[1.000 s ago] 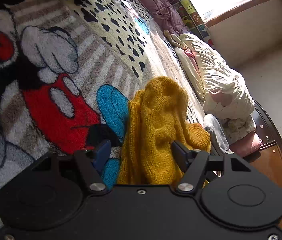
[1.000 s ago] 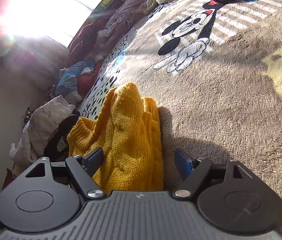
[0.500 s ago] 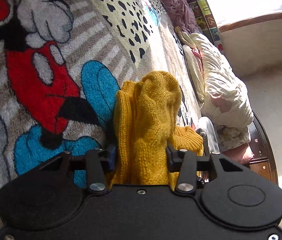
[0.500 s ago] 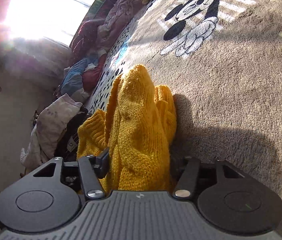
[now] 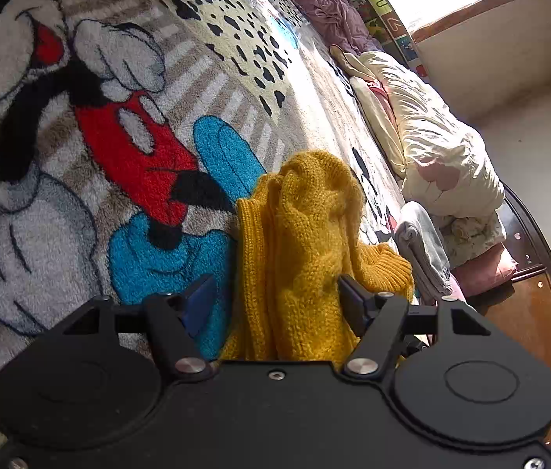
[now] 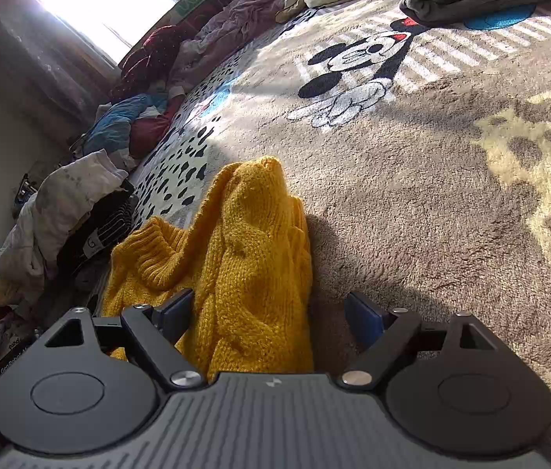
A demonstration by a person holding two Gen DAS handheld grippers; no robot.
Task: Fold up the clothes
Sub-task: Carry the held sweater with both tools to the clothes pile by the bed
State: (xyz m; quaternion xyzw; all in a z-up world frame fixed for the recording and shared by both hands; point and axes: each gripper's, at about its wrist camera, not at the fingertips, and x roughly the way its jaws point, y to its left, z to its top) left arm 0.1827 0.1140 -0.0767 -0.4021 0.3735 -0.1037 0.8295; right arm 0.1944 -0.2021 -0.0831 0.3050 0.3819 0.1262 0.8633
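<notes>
Sweater (image 5: 298,242) lies between both downward-tilted, opening tools.

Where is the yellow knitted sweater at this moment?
In both wrist views the yellow sweater lies bunched on the cartoon blanket, between each opening gripper's jaws, near the bed's edge.

Your left gripper (image 5: 275,301) points downward, jaws opening, blue pads (image 5: 199,305) spread apart. Your right gripper (image 6: 271,310) also points downward, jaws opening, pads clear on both sides.
</notes>
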